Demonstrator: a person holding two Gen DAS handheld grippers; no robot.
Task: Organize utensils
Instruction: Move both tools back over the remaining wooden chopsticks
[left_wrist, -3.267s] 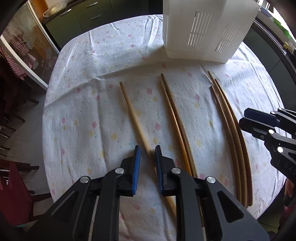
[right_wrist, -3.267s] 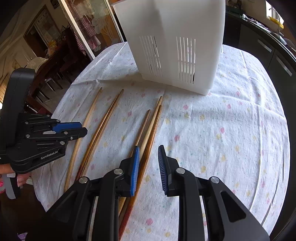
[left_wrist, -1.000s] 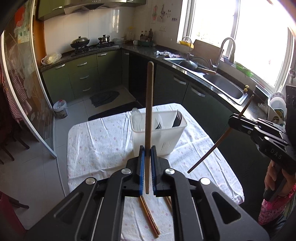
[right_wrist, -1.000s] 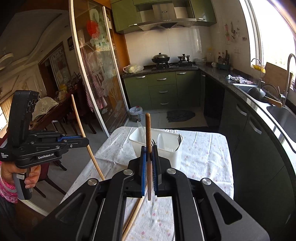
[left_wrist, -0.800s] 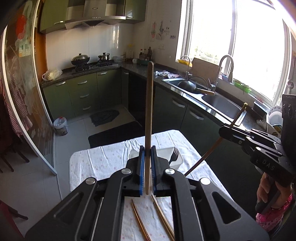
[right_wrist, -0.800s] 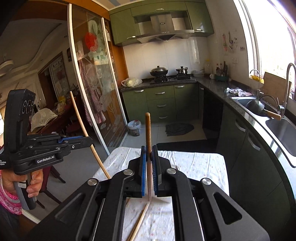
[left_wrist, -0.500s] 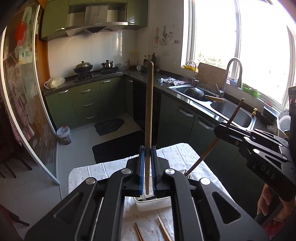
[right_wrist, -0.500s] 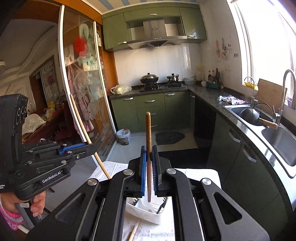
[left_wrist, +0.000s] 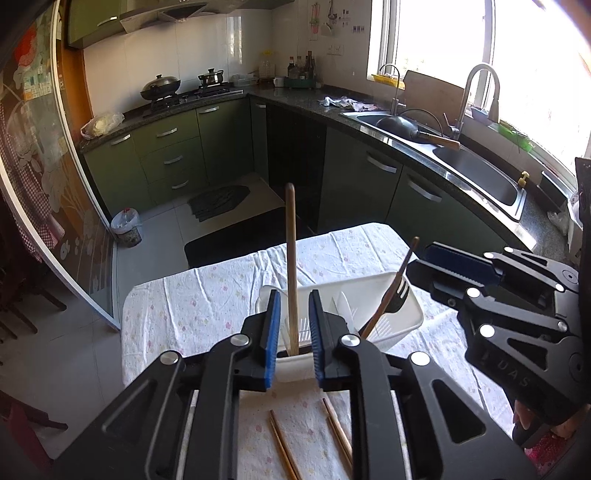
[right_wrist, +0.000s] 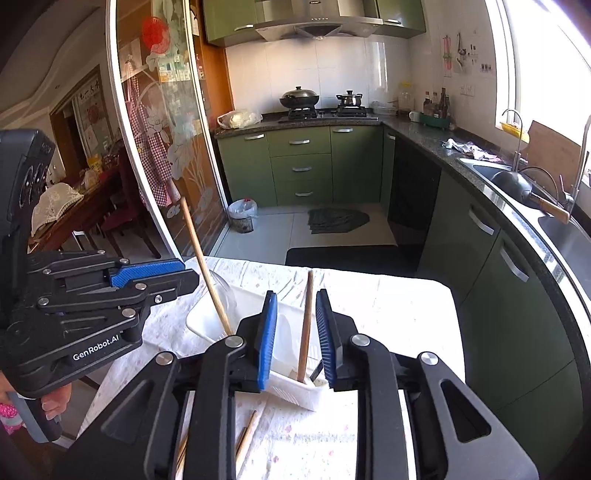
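Both grippers hang over the white basket (left_wrist: 402, 295) on the table (left_wrist: 207, 295), the left gripper (left_wrist: 294, 332) and right gripper (right_wrist: 296, 332) each opening its jaws around a chopstick (left_wrist: 291, 258) (right_wrist: 306, 317) standing in the basket, pads not touching it.

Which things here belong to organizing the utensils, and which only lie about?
Belong to the job:
white basket
chopstick between the opening left tongs
chopstick between the opening right tongs
chopsticks on the cloth

Just lying about:
wok
bin
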